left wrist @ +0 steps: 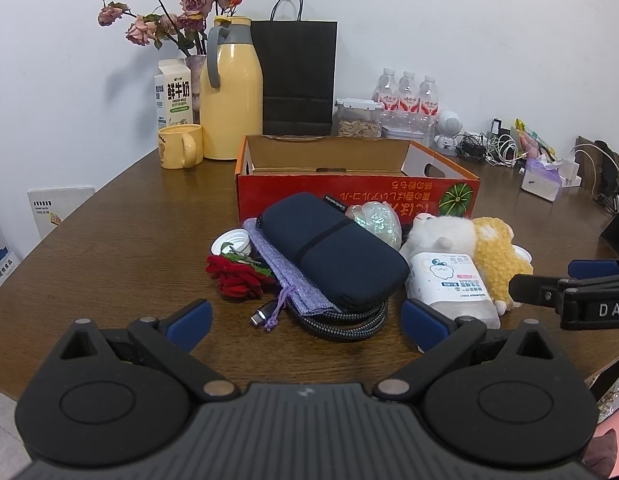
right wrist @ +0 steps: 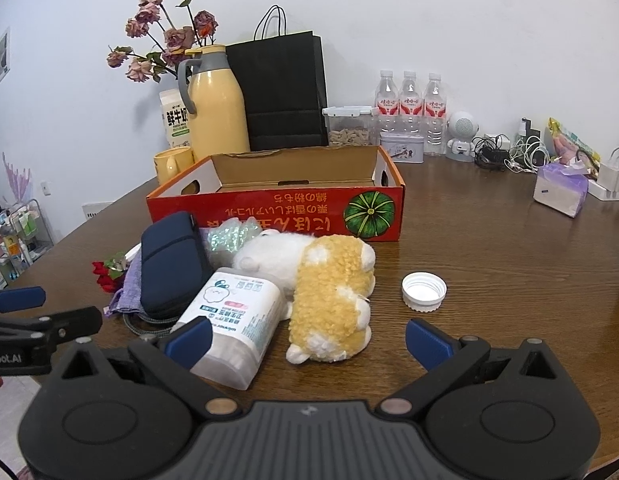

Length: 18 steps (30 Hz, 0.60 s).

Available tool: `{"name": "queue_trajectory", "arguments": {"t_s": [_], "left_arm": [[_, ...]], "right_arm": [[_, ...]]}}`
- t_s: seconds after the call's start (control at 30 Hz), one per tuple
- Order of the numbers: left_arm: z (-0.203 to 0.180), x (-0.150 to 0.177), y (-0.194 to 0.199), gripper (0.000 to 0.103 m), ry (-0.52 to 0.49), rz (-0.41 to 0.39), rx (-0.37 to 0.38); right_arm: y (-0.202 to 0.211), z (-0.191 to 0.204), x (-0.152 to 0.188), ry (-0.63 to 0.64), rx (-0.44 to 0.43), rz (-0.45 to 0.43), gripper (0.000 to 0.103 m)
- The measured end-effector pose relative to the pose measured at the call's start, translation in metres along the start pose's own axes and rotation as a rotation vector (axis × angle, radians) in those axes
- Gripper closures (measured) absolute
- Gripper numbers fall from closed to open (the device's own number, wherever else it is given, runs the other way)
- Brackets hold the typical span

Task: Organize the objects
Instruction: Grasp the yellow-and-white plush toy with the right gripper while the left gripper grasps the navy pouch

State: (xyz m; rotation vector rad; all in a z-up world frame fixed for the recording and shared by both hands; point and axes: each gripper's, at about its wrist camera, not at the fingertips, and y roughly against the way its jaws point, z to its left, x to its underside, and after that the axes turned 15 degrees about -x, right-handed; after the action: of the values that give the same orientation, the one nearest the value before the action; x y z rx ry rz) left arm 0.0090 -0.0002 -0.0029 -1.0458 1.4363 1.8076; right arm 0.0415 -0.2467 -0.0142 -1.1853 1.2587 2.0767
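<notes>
An open red cardboard box (left wrist: 349,196) (right wrist: 269,216) stands mid-table. In front of it lies a pile: a navy zip pouch (left wrist: 333,248) (right wrist: 169,264) on a purple drawstring bag (left wrist: 293,284), a braided cable (left wrist: 349,320), a red fabric rose (left wrist: 237,278) (right wrist: 105,276), a white cotton-swab tub (left wrist: 449,284) (right wrist: 233,320), a white and yellow plush toy (left wrist: 481,248) (right wrist: 329,292), an iridescent wrapped ball (left wrist: 375,220) and a white cap (right wrist: 424,291). My left gripper (left wrist: 305,326) is open just short of the pouch and cable. My right gripper (right wrist: 307,338) is open, the tub and plush between its fingers.
At the back stand a yellow thermos (left wrist: 231,96), yellow mug (left wrist: 179,146), milk carton (left wrist: 173,92), vase of dried roses (left wrist: 181,12), black paper bag (left wrist: 297,76), snack container (left wrist: 357,118) and water bottles (left wrist: 405,100). Chargers, cables (left wrist: 489,148) and a tissue pack (right wrist: 561,190) sit at the right.
</notes>
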Motion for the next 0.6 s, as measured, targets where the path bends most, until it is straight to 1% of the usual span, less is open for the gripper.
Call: {"name": "queue_trajectory", "arguments": {"t_s": [0.07, 0.1, 0.13, 0.27, 0.3, 0.33, 0.37, 0.43, 0.47, 0.6], "left_arm": [[0.0, -0.002, -0.003, 0.0, 0.002, -0.004, -0.001], [-0.001, -0.004, -0.005, 0.0, 0.003, -0.007, -0.004], [-0.001, -0.005, -0.007, 0.0, 0.005, -0.01, -0.006], [-0.003, -0.016, -0.016, 0.0, 0.021, -0.022, -0.013], [-0.004, -0.019, -0.019, 0.0, 0.026, -0.022, -0.014], [-0.005, -0.022, -0.022, 0.0, 0.03, -0.02, -0.012], [-0.007, -0.026, -0.026, 0.001, 0.033, -0.017, -0.007], [-0.011, -0.03, -0.032, 0.004, 0.038, -0.006, 0.0], [-0.014, -0.033, -0.037, 0.005, 0.04, 0.006, 0.004], [-0.027, -0.04, -0.05, 0.007, 0.04, 0.038, 0.012]], "right_arm": [[-0.005, -0.004, -0.002, 0.004, 0.01, -0.001, 0.001], [-0.009, -0.007, -0.004, 0.007, 0.014, 0.003, 0.004], [-0.013, -0.01, -0.005, 0.007, 0.018, 0.008, 0.01], [-0.033, -0.023, -0.008, 0.005, 0.028, 0.04, 0.023], [-0.039, -0.026, -0.009, 0.006, 0.029, 0.047, 0.029], [-0.043, -0.029, -0.01, 0.004, 0.027, 0.054, 0.033], [-0.047, -0.032, -0.01, -0.002, 0.016, 0.059, 0.033], [-0.054, -0.037, -0.011, -0.007, -0.003, 0.067, 0.039], [-0.057, -0.039, -0.012, -0.009, -0.01, 0.073, 0.04], [-0.066, -0.046, -0.011, -0.036, -0.064, 0.08, 0.054]]}}
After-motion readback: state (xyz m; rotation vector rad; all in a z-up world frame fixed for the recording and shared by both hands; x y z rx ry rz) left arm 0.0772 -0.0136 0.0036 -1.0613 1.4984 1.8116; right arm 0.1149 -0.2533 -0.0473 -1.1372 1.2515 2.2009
